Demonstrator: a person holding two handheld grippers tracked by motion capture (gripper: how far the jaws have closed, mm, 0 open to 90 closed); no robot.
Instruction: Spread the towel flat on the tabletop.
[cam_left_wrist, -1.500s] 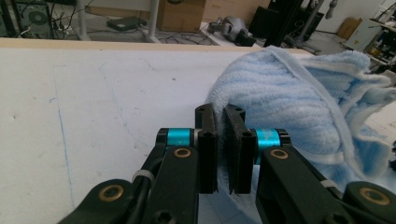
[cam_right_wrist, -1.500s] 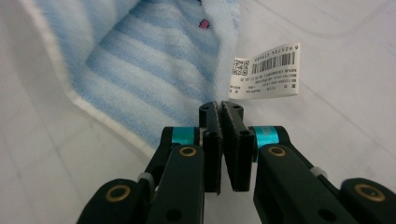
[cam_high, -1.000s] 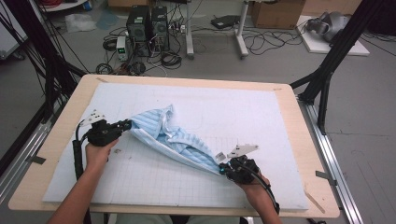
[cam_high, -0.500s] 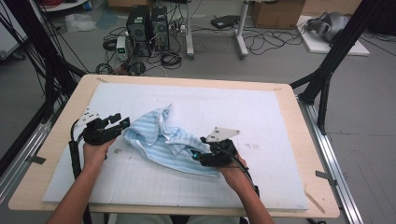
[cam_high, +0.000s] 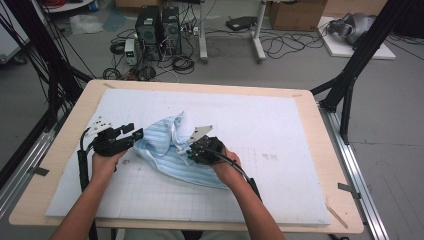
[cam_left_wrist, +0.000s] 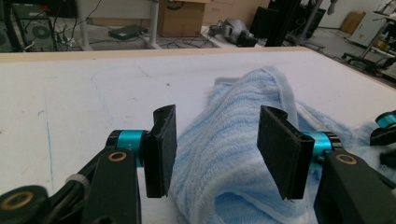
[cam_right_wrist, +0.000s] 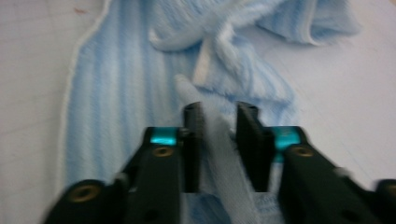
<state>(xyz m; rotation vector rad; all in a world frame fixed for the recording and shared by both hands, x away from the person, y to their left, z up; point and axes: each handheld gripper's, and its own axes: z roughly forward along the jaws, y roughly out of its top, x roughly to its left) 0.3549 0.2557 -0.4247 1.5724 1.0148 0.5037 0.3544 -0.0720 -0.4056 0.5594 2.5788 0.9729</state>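
Blue-and-white striped terry makes up the towel (cam_high: 167, 150), which in the high view lies bunched left of centre in the frame, on the white mat (cam_high: 280, 130) that covers the wooden table (cam_high: 345, 200). At its left edge sits the left gripper (cam_high: 134, 134), its jaws spread and pointing toward the cloth; at the towel's right, near the frame's middle, the right gripper (cam_high: 194, 152) rests on the fabric. In the left gripper view, the left gripper (cam_left_wrist: 215, 149) stands wide open with a rolled hump of the towel (cam_left_wrist: 233, 154) rising between and beyond the pads, not yet pinched as far as I can tell. In the right gripper view, the right gripper (cam_right_wrist: 218, 140) has its jaws drawn close on a pale fold of the towel (cam_right_wrist: 116, 93), which runs up between them from the bottom of the frame. Judging by this, the work is at an early stage: one edge is gripped, the other side waits to be caught, and the towel remains crumpled, with spreading or folding yet to do.
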